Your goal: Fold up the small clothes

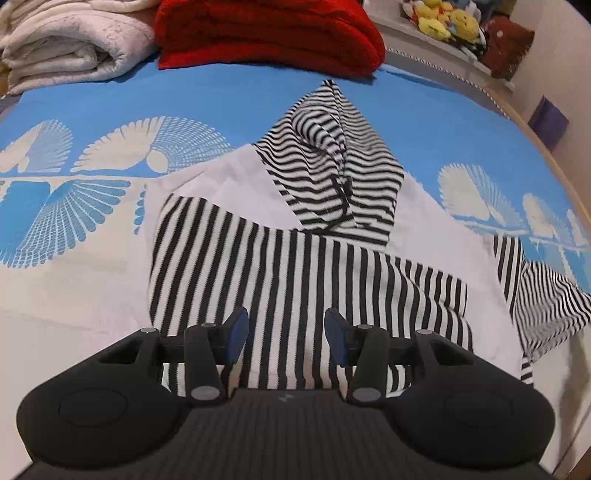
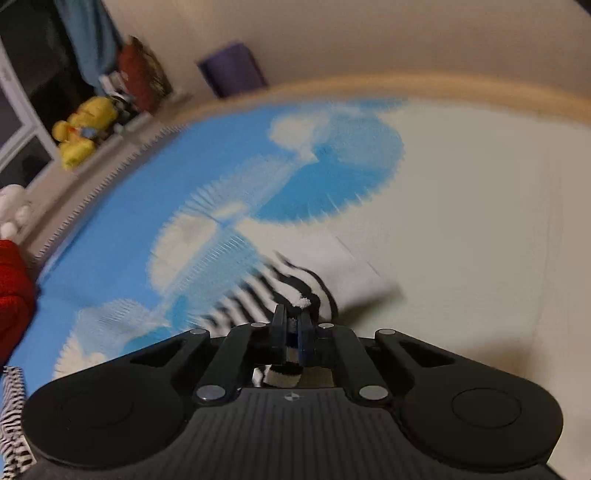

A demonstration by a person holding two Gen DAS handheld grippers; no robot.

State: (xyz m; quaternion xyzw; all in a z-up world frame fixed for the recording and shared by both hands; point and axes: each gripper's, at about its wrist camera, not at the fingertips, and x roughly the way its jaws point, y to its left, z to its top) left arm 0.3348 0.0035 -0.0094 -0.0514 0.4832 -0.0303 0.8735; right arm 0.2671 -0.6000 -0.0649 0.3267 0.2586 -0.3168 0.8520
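Striped cloth is the whole matter here: one small black-and-white hooded garment [image 1: 295,229] lies on the blue-and-white bedspread [image 1: 92,96], its hood [image 1: 332,158] pointing away toward the far folded bedding and its body running back under the left gripper [image 1: 286,332]. That gripper hovers directly over the garment's near part, jaws apart with nothing between them.

The right gripper [image 2: 291,325] is clamped tight on a striped edge of the same garment (a sleeve or side, I judge; blur hides which), so the right hand is the one already engaged, out at the garment's right side. The coming fold likely turns on carrying that pinched edge across toward the body's middle line.

Counted: one garment, two grippers, one red blanket [image 1: 269,33], one white quilt [image 1: 70,48], several plush toys [image 1: 447,18] on a ledge.
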